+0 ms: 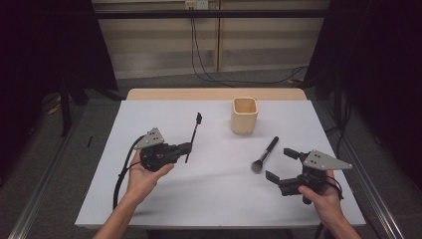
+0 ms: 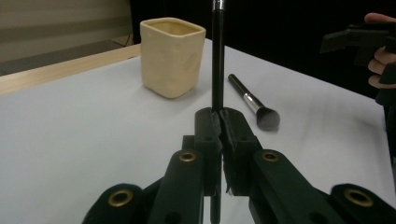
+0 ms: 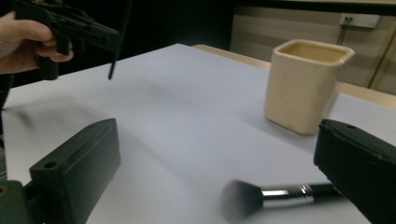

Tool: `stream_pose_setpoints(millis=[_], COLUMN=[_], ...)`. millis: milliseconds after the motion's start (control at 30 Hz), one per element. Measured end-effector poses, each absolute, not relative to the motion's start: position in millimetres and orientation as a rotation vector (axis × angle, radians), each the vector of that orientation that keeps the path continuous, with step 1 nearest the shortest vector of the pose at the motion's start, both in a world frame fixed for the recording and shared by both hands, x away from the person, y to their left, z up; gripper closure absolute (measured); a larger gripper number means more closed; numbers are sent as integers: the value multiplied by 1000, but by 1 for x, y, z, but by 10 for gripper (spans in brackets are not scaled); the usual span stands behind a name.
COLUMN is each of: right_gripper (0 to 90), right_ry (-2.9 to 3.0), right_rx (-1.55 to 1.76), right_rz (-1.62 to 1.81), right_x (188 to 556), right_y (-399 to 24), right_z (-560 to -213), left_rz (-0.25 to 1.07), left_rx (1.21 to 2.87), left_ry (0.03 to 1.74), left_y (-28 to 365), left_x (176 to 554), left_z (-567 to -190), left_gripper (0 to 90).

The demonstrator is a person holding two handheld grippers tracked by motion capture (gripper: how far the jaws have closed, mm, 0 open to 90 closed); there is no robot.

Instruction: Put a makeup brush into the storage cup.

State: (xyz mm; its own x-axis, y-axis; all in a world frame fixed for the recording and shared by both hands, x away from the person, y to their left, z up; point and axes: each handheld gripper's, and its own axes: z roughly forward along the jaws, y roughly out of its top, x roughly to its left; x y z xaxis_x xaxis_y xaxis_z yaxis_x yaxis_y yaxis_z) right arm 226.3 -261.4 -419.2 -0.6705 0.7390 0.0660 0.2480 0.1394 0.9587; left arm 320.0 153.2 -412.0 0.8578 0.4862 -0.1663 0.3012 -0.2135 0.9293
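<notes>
Left gripper (image 1: 188, 147) pinches thin black brush stick (image 1: 193, 135) near lower end, lifted clear of white table (image 1: 149, 114). Stick top cut off in left gripper view; tip detail unclear. Right gripper (image 1: 279, 164) spread wide, empty, beside black fluffy makeup brush (image 1: 264, 155) lying flat; handle end hidden behind jaw in right gripper view. Cream square cup (image 1: 244, 115) stands farther back.

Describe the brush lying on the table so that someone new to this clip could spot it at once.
Start at the cream square cup standing near the far edge of the white table. Just nearside and right of it lies the makeup brush, ahead of the open right gripper. Unlike the thin black brush clamped in the left gripper, it has a fluffy head.
</notes>
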Motion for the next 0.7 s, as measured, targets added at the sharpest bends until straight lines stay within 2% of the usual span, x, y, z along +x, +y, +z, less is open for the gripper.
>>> stream_pose_setpoints(millis=[167,700], right_gripper=[0,0], right_ry=[2028,2043], right_rx=[881,784], right_rz=[1600,1720], right_x=[237,267], right_y=[-247,-204], right_z=[-405,-389], left_rz=[180,142], left_rx=[1816,1806], left_ry=[582,538], left_y=[142,108], left_x=[316,317], left_z=[-412,-410], left_gripper=[857,858])
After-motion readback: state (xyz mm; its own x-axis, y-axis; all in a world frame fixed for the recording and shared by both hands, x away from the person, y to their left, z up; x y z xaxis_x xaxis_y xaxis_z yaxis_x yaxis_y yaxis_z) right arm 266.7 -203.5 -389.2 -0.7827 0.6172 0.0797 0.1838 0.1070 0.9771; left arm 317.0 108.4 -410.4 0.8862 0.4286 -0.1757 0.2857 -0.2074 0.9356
